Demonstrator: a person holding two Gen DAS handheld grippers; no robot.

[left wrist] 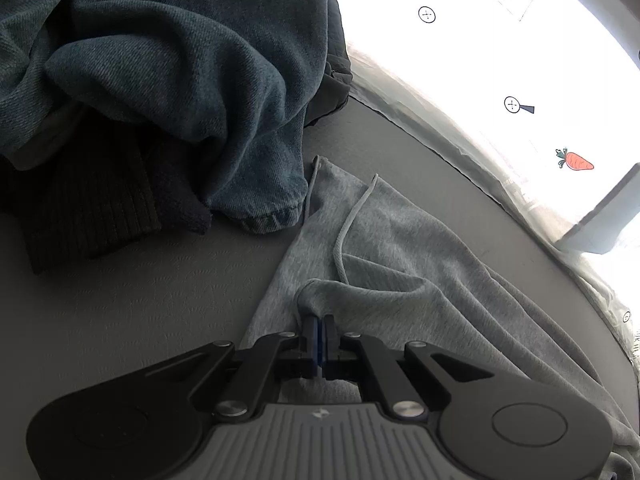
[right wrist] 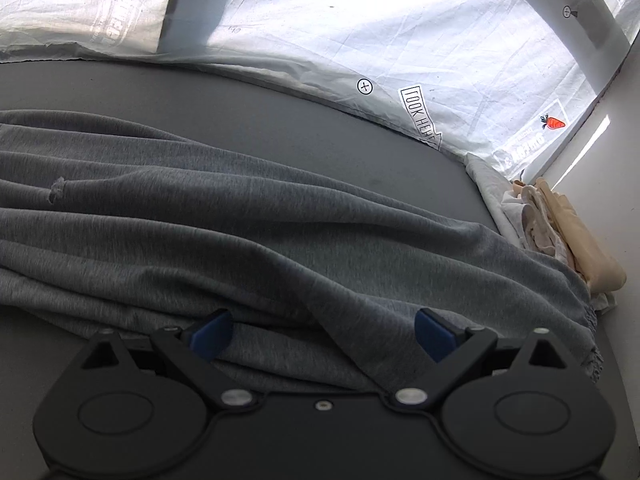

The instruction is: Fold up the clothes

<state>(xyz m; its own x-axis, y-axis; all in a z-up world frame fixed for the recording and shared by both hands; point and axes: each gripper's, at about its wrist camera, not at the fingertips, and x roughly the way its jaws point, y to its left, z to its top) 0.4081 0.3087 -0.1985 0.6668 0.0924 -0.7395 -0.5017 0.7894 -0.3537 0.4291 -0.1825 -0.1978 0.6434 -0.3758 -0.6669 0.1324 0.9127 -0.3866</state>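
The left gripper (left wrist: pixel 319 326) has its fingers (left wrist: pixel 308 330) pinched together on a raised fold of the light grey garment (left wrist: pixel 400 264), near the end where a drawstring (left wrist: pixel 352 224) trails across the cloth. That garment lies spread over the dark grey desk (left wrist: pixel 120 292), running away to the right in long soft wrinkles. Just beyond it, a heap of other clothes sits on the desk: a blue denim piece (left wrist: pixel 180 64) draped over a black ribbed knit (left wrist: pixel 92 208), the denim hem touching the grey garment's corner. The right gripper (right wrist: pixel 322 334) hangs over the far stretch of the same grey garment (right wrist: pixel 240 224) with its blue-padded fingers (right wrist: pixel 210 336) spread wide, holding nothing. A folded stack of beige and white cloth (right wrist: pixel 560 232) rests at the desk's right edge, against a white printed sheet (right wrist: pixel 360 32) bearing carrot pictures.
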